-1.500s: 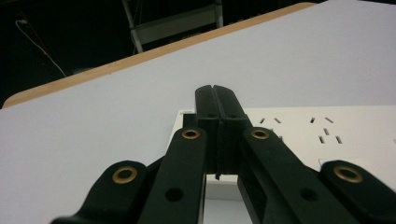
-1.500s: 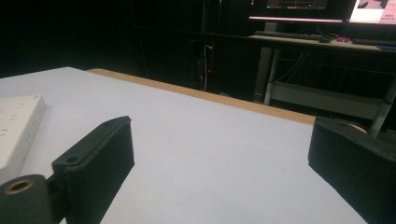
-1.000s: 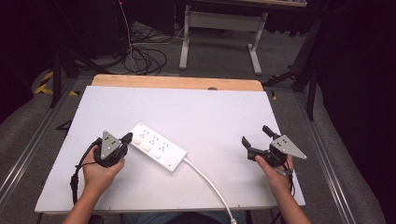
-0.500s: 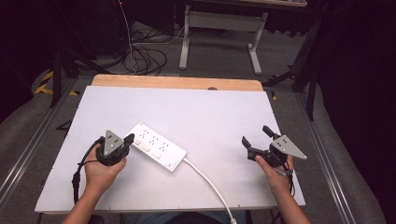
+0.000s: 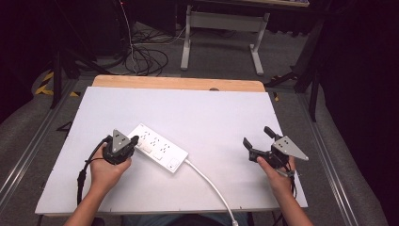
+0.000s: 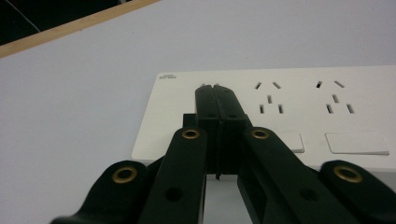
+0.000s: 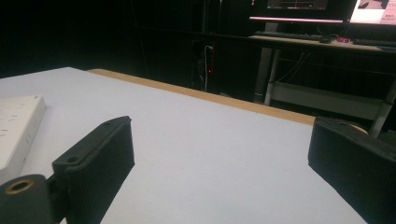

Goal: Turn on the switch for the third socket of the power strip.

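Closest to the person, the left hand (image 5: 106,172) holds the left gripper (image 5: 134,140) low at the near left of the white table (image 5: 226,117). Its jaws are pressed together with nothing between them, and in the left gripper view the closed tips (image 6: 212,88) sit over the top face of the power strip (image 6: 299,116), at the end of it, just beside the first set of socket holes. I cannot tell whether the tips actually touch the plastic or hang just above it. The power strip (image 5: 157,147) lies flat and slanted on the table, one end under the left gripper, the other end pointing toward the middle, where its white cord (image 5: 209,186) runs off toward the near edge.

Over at the near right, the right hand (image 5: 277,176) holds the right gripper (image 5: 256,136) well apart from the strip. Its jaws are spread wide and empty above bare tabletop, and the strip's end shows at the left edge of the right gripper view (image 7: 16,126).

Farther back runs the wooden edge (image 5: 179,83) of the table, and beyond it a tangle of black cables (image 5: 141,56) on the floor and a grey desk frame (image 5: 221,28).
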Motion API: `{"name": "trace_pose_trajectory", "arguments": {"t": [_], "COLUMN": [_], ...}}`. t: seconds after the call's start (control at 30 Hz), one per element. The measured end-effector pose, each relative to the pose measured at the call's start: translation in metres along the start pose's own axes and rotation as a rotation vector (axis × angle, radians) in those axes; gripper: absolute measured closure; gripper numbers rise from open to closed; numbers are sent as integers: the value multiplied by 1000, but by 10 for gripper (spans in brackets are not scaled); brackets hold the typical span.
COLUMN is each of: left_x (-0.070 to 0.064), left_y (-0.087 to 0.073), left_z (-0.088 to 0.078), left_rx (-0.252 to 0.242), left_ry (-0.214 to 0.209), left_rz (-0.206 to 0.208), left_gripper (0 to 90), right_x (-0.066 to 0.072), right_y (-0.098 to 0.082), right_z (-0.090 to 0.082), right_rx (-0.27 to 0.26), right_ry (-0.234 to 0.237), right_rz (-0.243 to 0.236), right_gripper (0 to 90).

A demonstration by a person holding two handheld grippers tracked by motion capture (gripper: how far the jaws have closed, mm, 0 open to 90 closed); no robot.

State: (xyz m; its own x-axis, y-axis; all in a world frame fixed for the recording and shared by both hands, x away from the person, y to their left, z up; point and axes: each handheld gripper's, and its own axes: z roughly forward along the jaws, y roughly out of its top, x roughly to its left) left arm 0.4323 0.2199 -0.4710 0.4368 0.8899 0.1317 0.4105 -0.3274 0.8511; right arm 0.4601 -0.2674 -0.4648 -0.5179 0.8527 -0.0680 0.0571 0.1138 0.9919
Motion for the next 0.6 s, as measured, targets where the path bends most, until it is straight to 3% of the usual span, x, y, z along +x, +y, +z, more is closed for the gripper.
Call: {"name": "trace_pose_trajectory", "arguments": {"t": [0.37,0.6], "left_x": [0,0], "left_y": [-2,-3], "left_z": [7,12], "left_rx": [21,35], "left_ry": [-22,-20], "left_rz": [-9,11], "left_gripper": [900,900], "right_x": [1,1], "right_y": [0,0], "right_z": [1,1], "right_rx": [0,1], "right_ry": [5,5], "right_rz": [-4,-6], "right_gripper": [75,74]}}
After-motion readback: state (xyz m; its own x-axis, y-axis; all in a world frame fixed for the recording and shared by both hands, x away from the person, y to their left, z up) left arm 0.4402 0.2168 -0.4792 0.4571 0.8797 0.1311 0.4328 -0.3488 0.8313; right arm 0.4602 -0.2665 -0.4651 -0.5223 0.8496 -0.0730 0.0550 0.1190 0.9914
